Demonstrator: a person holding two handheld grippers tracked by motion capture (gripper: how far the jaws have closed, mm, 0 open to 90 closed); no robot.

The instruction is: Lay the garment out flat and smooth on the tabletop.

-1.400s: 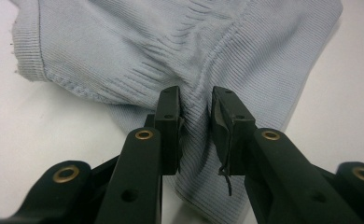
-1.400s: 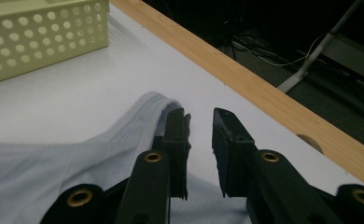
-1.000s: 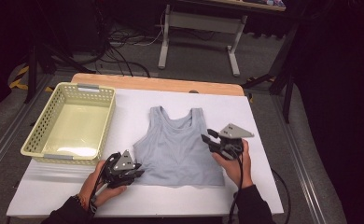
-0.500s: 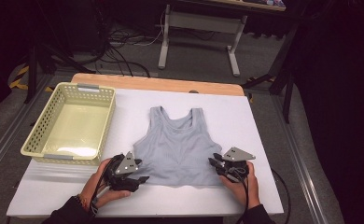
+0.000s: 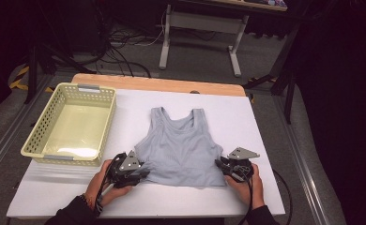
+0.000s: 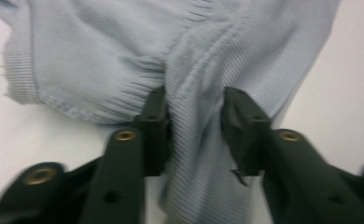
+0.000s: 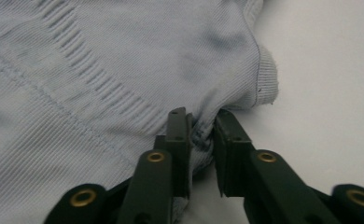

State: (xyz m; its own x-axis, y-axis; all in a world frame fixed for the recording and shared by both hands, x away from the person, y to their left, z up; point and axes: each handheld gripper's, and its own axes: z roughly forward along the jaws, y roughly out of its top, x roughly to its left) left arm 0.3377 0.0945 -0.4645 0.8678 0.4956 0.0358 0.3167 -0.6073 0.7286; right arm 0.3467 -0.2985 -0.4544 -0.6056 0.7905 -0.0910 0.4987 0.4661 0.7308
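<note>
A light grey ribbed tank top [image 5: 183,147] lies flat on the white table [image 5: 265,122], straps pointing away from me. My left gripper [image 5: 143,174] is at its near left hem corner. In the left gripper view the jaws have just been closing, and a raised fold of the top [image 6: 101,46] is bunched between the gripper [image 6: 194,100]. My right gripper [image 5: 220,165] is at the near right hem corner. Its jaws have also just been closing, and the gripper [image 7: 201,121] pinches the edge of the top [image 7: 77,70].
A pale yellow plastic basket [image 5: 85,87] stands on the left of the table with nothing in it. Bare white table lies on both sides of the top and along the front edge. Beyond the table are dark floor, cables and a desk frame [image 5: 232,44].
My right gripper came down and toward me from beside the top's right side to its near right corner. The left gripper stayed at the left hem, its jaws wider half a second ago.
</note>
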